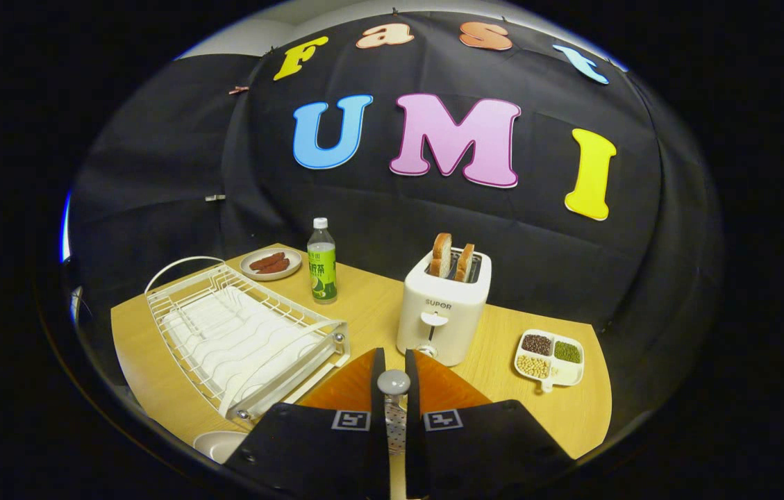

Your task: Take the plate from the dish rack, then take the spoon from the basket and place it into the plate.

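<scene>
We note the gripper [393,389] first: its two fingers are drawn close together and pinch the spoon [394,383] between them, both pads pressing its sides. The spoon's rounded end pokes up just past the fingertips, and its shaft runs back down the slot toward the hand, so its long axis lies along the fingers, not across them. We hold high over the table [364,312], tilted down and looking across it. Taking the dish rack [239,333] as our landmark: the plate [219,444] sits at the rack's near corner, on our side of it, low and to the left of the fingers, with part of its pale rim showing. That is the relation the next move turns on, in our judgement: the plate lies behind and left of the fingertips, so the hand must draw back and swing left before lowering. The rack looks bare of dishes, so we judge the plate step done. To the rack's right stands a white toaster [443,312] with bread slices in it, just beyond the fingertips. Farther right of it is a divided tray of beans [549,357]. Behind the rack stand a bottle [322,262] and a small dish of sausages [271,264].
</scene>
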Available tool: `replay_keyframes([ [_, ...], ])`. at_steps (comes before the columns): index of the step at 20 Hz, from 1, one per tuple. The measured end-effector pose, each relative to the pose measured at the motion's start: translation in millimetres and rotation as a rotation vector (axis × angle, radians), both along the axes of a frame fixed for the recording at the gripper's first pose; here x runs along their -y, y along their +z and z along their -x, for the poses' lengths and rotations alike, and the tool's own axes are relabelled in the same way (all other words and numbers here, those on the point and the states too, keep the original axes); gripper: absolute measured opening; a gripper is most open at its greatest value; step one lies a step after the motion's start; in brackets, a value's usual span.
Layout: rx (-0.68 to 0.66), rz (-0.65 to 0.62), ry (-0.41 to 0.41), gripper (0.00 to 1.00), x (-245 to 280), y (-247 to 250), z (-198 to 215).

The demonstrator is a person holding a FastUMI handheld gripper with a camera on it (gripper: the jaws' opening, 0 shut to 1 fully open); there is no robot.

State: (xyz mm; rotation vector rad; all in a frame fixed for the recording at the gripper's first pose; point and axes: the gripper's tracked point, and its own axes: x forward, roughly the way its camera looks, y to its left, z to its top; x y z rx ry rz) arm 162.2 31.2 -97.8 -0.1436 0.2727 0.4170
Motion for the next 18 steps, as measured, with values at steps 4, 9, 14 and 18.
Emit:
replay_keyframes([
  [4,0.023,-0.035,0.013,0.13,8.6,28.4,12.1],
  [9,0.019,-0.096,0.020,0.13,19.8,61.4,37.0],
  [14,0.004,-0.114,-0.025,0.13,30.2,85.1,63.0],
  [18,-0.023,-0.120,-0.057,0.13,24.1,83.3,94.6],
])
